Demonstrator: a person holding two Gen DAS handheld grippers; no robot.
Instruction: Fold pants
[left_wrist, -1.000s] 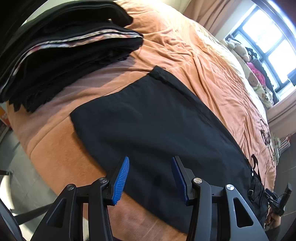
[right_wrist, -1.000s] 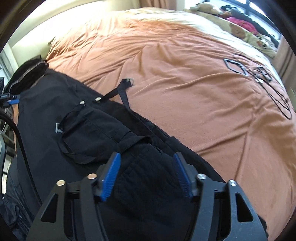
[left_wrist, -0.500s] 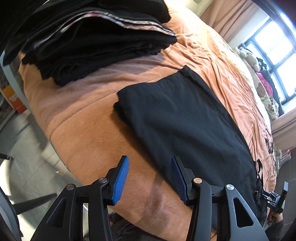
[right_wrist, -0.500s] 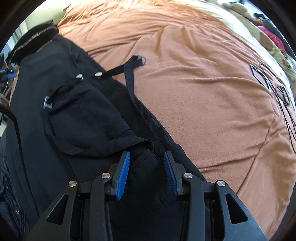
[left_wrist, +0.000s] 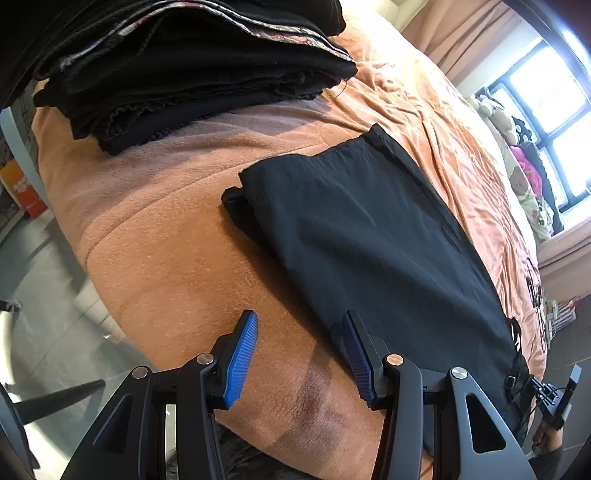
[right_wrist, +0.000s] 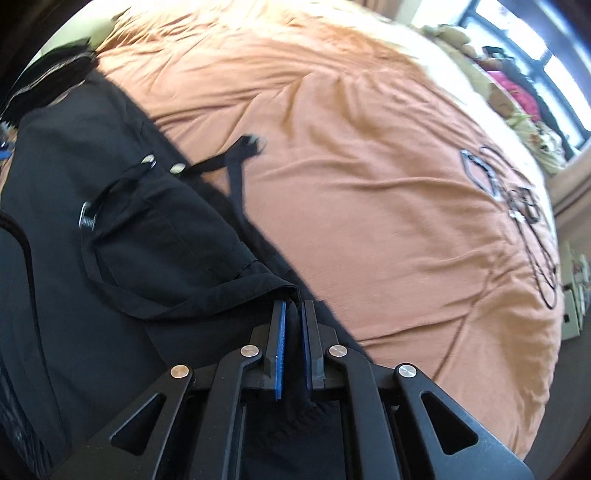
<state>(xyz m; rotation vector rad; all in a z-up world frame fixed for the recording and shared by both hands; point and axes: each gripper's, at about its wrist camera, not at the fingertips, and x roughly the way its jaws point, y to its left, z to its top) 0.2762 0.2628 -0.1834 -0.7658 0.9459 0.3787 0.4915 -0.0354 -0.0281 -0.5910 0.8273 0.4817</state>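
Black pants (left_wrist: 373, 236) flat along orange bed (left_wrist: 155, 236) edge — soft, limp, light. Right gripper (right_wrist: 291, 314) pinches waist fabric; left gripper (left_wrist: 299, 343) agape beside leg edge — take hem.

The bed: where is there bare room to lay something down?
Bare blanket spreads wide beyond the pants, toward the window-side toys. A narrower strip lies between the pant cuff and the folded stack. That stack's corner is crowded.

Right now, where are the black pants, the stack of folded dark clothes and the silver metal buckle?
black pants (left_wrist: 369, 236), left wrist view, leg panel.
stack of folded dark clothes (left_wrist: 192, 70), left wrist view, side.
silver metal buckle (right_wrist: 87, 216), right wrist view, its face.
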